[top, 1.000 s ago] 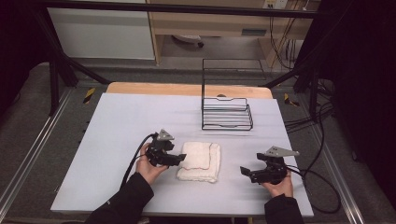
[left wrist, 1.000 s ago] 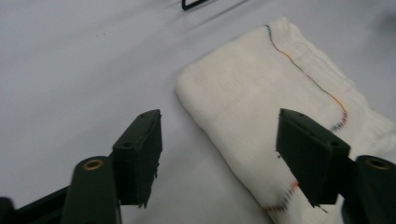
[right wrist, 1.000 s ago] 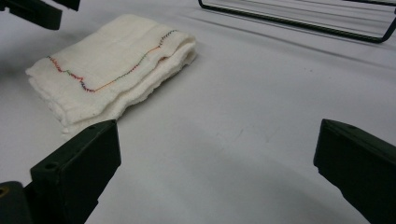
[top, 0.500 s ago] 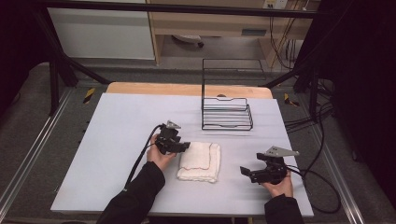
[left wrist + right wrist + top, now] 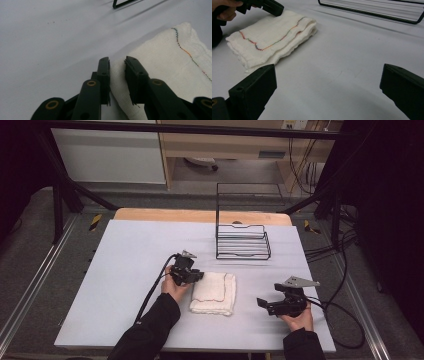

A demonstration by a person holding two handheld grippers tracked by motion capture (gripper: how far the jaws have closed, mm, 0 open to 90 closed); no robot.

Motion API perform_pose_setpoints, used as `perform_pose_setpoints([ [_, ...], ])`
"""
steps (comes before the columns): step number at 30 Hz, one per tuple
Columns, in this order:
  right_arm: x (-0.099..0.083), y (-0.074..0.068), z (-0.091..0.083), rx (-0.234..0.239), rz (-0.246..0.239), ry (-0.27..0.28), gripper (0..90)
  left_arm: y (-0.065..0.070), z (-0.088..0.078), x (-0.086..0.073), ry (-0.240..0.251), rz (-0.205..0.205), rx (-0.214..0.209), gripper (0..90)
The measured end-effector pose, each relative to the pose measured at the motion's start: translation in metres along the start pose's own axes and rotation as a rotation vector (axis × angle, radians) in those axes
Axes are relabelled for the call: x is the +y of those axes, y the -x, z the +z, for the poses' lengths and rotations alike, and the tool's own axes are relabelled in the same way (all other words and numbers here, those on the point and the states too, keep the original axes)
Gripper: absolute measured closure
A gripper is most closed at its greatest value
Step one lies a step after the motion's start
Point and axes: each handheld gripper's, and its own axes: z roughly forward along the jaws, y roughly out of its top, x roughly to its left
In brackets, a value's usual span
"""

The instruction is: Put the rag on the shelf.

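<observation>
White folded cloth (image 5: 214, 292) lies near the middle of the pale counter (image 5: 125, 265), its stitched coloured hem running along the top layer. Taking the cloth as landmark: bare counter spreads wide on its left, out to the counter's left edge; a narrower bare strip separates it from the near edge; beyond it, toward the far edge, stands a black wire rack (image 5: 243, 240), apart from the cloth with a clear band of counter between. Left gripper (image 5: 196, 277) sits at the cloth's far-left corner; in the left gripper view its jaws straddle the cloth's edge, a fold of fabric rising between them. Those jaws have just been closing, and a narrow gap remains; whether the pads already press the fabric I cannot tell. Right gripper (image 5: 261, 304) rests low over bare counter to the cloth's right, well apart from it, jaws spread wide with nothing between them, pointing toward the cloth.
</observation>
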Motion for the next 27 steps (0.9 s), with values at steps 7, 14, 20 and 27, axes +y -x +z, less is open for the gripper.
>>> perform_pose_setpoints([
  [7, 0.006, -0.005, 0.005, -0.017, -0.004, 0.004, 1.7, 0.005, 0.001, 0.0, -0.004, 0.048, 0.026, 78.6],
  [14, 0.018, -0.015, 0.021, -0.042, -0.039, -0.012, 2.3, 0.007, 0.002, -0.002, 0.007, 0.073, 0.032, 80.2],
  [20, 0.035, -0.027, 0.038, -0.061, -0.049, -0.014, 3.2, 0.005, 0.002, -0.002, 0.013, 0.07, 0.018, 80.4],
  [27, 0.049, -0.03, 0.06, -0.074, -0.026, -0.017, 5.4, 0.005, 0.002, -0.006, 0.037, 0.089, 0.017, 80.5],
])
